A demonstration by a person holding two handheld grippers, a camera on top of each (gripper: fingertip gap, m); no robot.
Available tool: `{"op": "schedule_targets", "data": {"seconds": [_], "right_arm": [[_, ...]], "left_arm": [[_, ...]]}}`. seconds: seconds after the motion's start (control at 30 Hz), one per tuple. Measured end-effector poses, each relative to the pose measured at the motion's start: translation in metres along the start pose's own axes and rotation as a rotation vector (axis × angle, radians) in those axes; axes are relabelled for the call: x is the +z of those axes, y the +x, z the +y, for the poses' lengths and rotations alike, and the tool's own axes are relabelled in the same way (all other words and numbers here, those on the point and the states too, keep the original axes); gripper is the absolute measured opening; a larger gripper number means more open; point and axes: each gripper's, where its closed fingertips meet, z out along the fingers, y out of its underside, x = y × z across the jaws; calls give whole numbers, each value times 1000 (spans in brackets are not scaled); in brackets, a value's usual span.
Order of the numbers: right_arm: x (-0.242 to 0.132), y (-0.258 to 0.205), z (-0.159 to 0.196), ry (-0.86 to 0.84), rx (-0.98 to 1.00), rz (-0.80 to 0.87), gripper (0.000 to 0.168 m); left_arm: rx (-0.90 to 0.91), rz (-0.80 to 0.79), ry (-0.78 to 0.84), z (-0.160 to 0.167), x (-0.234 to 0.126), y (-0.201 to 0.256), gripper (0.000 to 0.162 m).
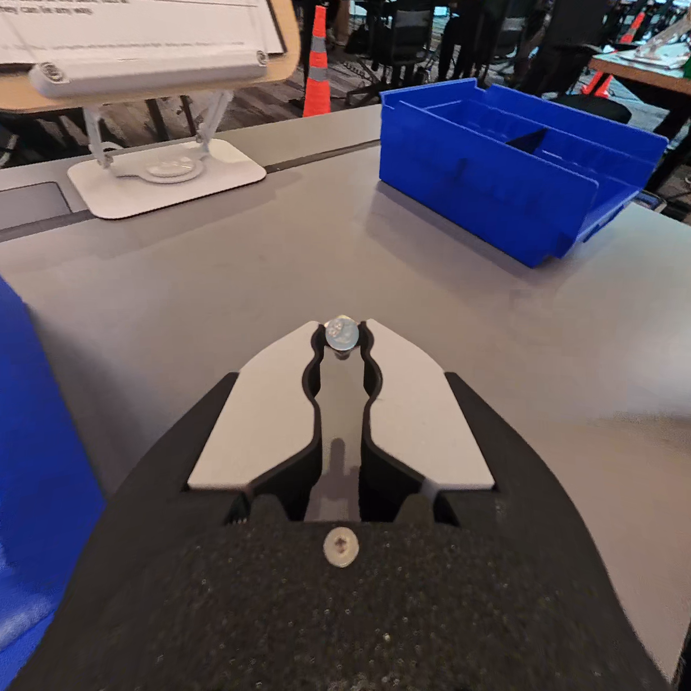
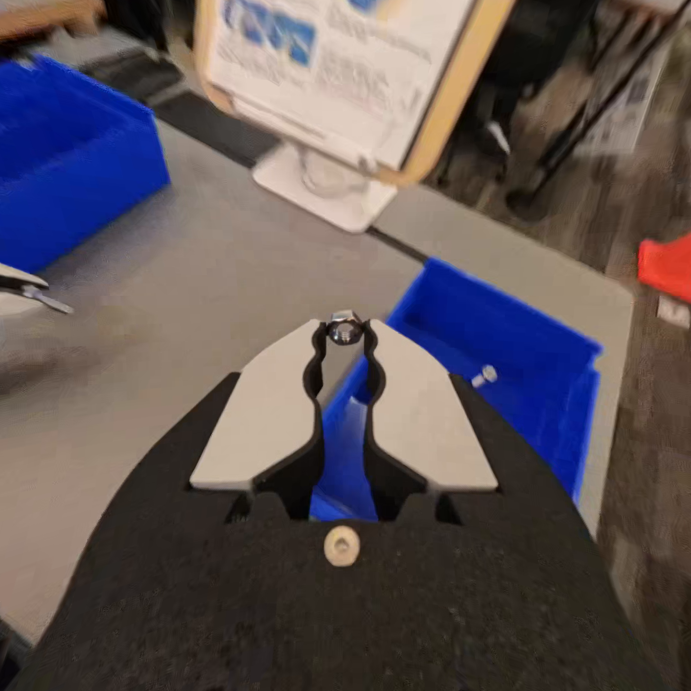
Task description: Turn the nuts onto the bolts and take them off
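My left gripper [image 1: 341, 332] is shut on a silver bolt [image 1: 341, 334], gripped by its round head at the fingertips, with the shank pointing down toward the grey table [image 1: 261, 284]. My right gripper [image 2: 343, 331] is shut on a silver hex nut [image 2: 343, 332], its hole facing the camera. The right gripper hovers over the near left corner of a blue bin [image 2: 497, 374] that holds another bolt [image 2: 485, 377]. The left gripper's tips with its bolt [image 2: 48, 299] show at the left edge of the right wrist view.
A divided blue bin [image 1: 504, 179] stands at the far right of the table in the left wrist view. A second blue bin [image 2: 71, 160] is at the left. A clipboard with sheets on a white stand [image 1: 164, 175] stands at the back. An orange cone [image 1: 318, 63] is on the floor beyond. The grippers' ends are close to 30 centimetres from one another.
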Motion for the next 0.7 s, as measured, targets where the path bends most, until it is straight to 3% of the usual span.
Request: {"op": "schedule_targets", "data": {"seconds": [0.13, 0.2, 0.3, 0.53, 0.7], "right_arm": [[20, 72, 112, -453, 111, 124, 19], [41, 65, 157, -625, 179, 18, 20], [63, 58, 198, -796, 182, -26, 20], [75, 50, 216, -868, 180, -71, 20], [74, 57, 206, -824, 134, -42, 45]], "left_arm": [[15, 31, 5, -2, 2, 11, 17], [18, 39, 2, -2, 2, 14, 17], [29, 34, -9, 0, 3, 14, 17], [5, 50, -4, 0, 1, 12, 17], [6, 58, -17, 2, 3, 10, 17]]}}
